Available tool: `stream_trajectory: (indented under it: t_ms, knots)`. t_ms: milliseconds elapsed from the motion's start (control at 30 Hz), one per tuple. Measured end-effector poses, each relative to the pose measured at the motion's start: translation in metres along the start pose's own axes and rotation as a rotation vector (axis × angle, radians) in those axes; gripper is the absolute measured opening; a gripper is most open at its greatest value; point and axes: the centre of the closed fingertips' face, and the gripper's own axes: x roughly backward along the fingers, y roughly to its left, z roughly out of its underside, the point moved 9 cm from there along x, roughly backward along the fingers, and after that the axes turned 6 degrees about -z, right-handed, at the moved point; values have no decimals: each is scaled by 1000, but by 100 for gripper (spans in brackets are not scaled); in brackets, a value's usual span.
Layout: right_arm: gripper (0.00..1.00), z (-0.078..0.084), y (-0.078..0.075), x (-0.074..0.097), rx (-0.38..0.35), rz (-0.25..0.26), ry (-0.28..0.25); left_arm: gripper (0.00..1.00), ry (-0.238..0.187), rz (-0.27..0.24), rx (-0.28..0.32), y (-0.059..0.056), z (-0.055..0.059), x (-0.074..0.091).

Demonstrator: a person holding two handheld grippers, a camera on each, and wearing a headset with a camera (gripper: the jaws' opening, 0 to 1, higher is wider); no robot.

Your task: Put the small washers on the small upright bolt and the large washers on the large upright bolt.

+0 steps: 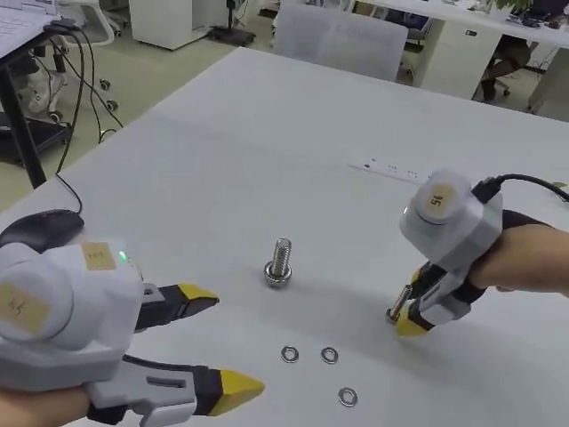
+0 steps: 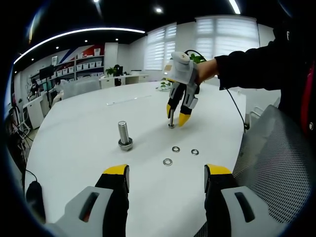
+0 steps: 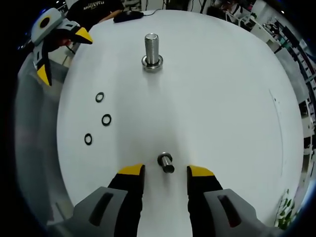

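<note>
The large bolt point(image 1: 279, 261) point(image 2: 124, 135) point(image 3: 151, 50) stands upright mid-table with a wider ring at its base. The small bolt point(image 1: 397, 308) point(image 3: 165, 162) point(image 2: 171, 121) stands to its right, between the open jaws of my right gripper point(image 1: 409, 318) point(image 3: 166, 171) point(image 2: 177, 116), which do not touch it. Three small washers point(image 1: 290, 354) point(image 1: 330, 355) point(image 1: 348, 396) lie flat on the table in front of the large bolt, also seen as washers point(image 2: 176, 148) point(image 3: 106, 119). My left gripper point(image 1: 222, 342) point(image 2: 167, 170) point(image 3: 59, 49) hovers open and empty at the near left.
The white table point(image 1: 267, 142) stretches far back. A white power strip point(image 1: 391, 169) lies behind the right gripper. A black mouse point(image 1: 40, 227) sits at the left edge. A grey chair point(image 1: 342, 40) stands at the far side.
</note>
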Motion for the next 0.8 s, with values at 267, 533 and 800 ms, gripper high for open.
stream_trajectory:
  t_ms: [267, 533, 800]
  knots:
    - [36, 8, 7, 9, -8, 9, -2, 61, -7, 1, -1, 0, -1, 0]
    - [37, 11, 22, 15, -11, 16, -8, 61, -12, 2, -7, -1, -2, 1]
    - [37, 14, 38, 16, -5, 9, -14, 61, -18, 3, -10, -3, -2, 3]
